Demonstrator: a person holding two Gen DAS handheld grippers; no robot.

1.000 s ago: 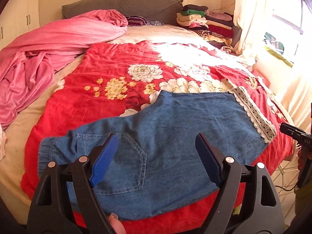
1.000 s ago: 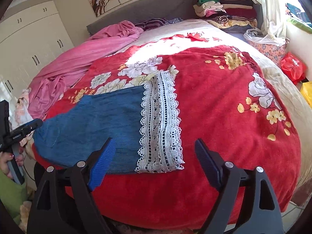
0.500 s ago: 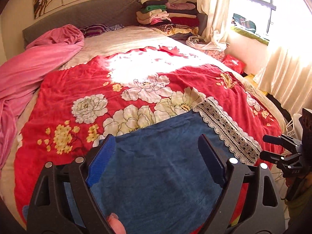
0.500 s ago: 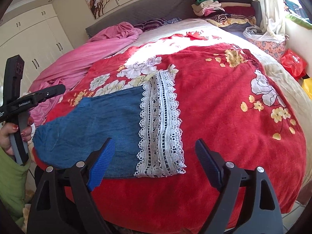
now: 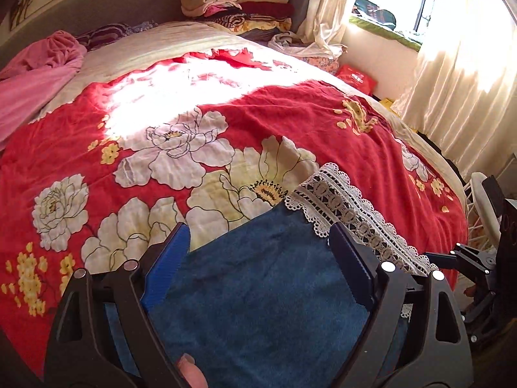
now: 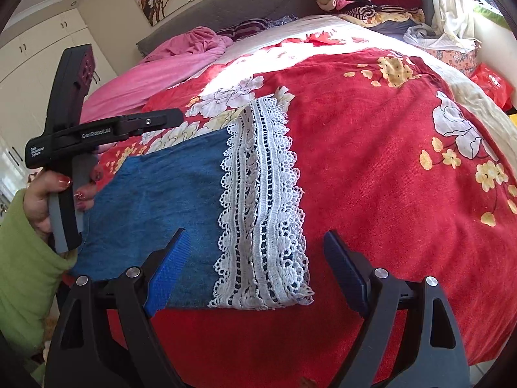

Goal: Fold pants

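Blue denim pants (image 5: 258, 291) with a white lace hem (image 5: 349, 213) lie flat on the red floral blanket (image 5: 323, 123) at the bed's near edge. In the right wrist view the pants (image 6: 161, 200) stretch left and the lace hem (image 6: 261, 207) lies in the middle. My left gripper (image 5: 258, 252) is open and empty, over the denim close to the hem; it also shows in the right wrist view (image 6: 148, 123). My right gripper (image 6: 255, 258) is open and empty, just short of the lace hem's near corner.
A pink blanket (image 6: 168, 68) is bunched at the far left of the bed. A pile of folded clothes (image 5: 239, 3) sits by the grey headboard. A curtain (image 5: 458, 90) and window are on the right, with a red bag (image 6: 491, 84) beside the bed.
My left gripper has moved right along the pants, from the waist and pocket end toward the lace hem, and come closer to my right gripper. My right gripper has edged nearer the hem.
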